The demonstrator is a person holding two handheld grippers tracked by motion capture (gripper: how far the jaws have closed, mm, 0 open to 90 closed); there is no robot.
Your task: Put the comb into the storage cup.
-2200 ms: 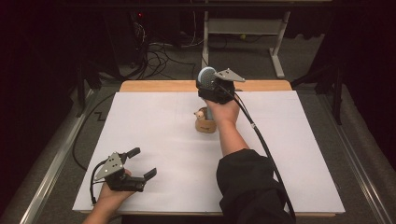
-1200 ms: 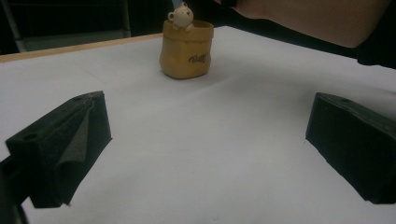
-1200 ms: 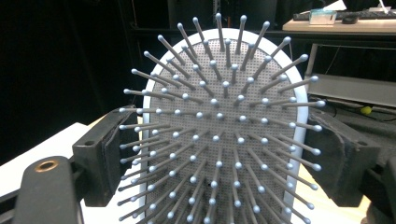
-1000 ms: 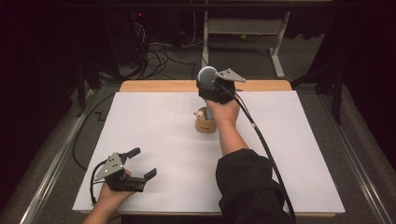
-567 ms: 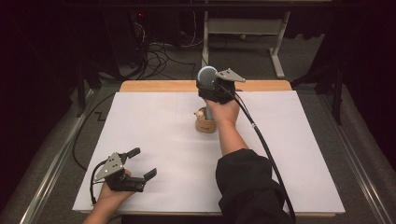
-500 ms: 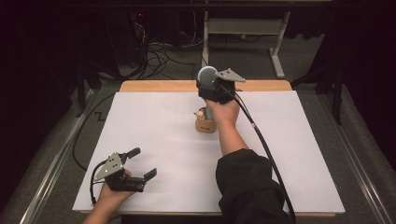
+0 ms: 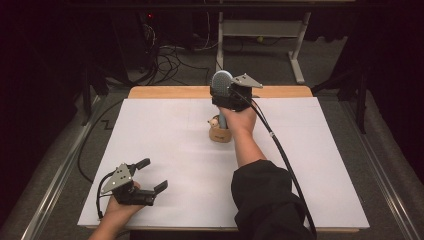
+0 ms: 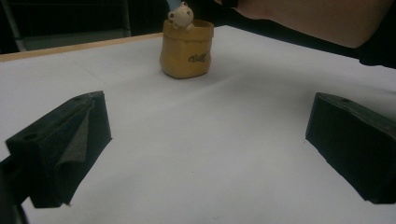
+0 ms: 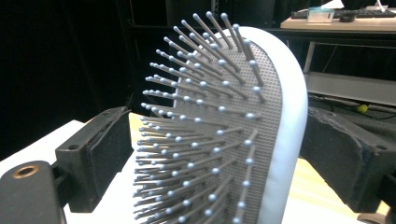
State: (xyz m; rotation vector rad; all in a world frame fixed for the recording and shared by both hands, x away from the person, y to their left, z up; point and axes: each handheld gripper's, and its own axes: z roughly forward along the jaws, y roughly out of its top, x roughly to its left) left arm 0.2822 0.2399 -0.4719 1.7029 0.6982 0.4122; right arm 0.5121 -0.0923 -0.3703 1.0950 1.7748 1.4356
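Observation:
A pale blue hairbrush (image 7: 220, 83) stands upright at the table's far middle, its handle reaching down toward a small yellow pot (image 7: 220, 133). My right gripper (image 7: 227, 98) is shut on the brush. In the right gripper view the bristled head (image 9: 233, 135) sits between the two black jaws. The yellow pot (image 8: 187, 51) carries a little bear figure (image 8: 181, 14) on its rim. Near the front left corner, my left gripper (image 7: 150, 175) rests open on the white sheet, its jaws wide apart with nothing between them (image 8: 208, 112).
A white sheet (image 7: 165, 145) covers the wooden table (image 7: 170, 92). The person's right forearm and dark sleeve (image 7: 265, 200) stretch across the middle. A cable (image 7: 285, 155) trails from the right gripper. Cables and a metal frame lie on the floor beyond.

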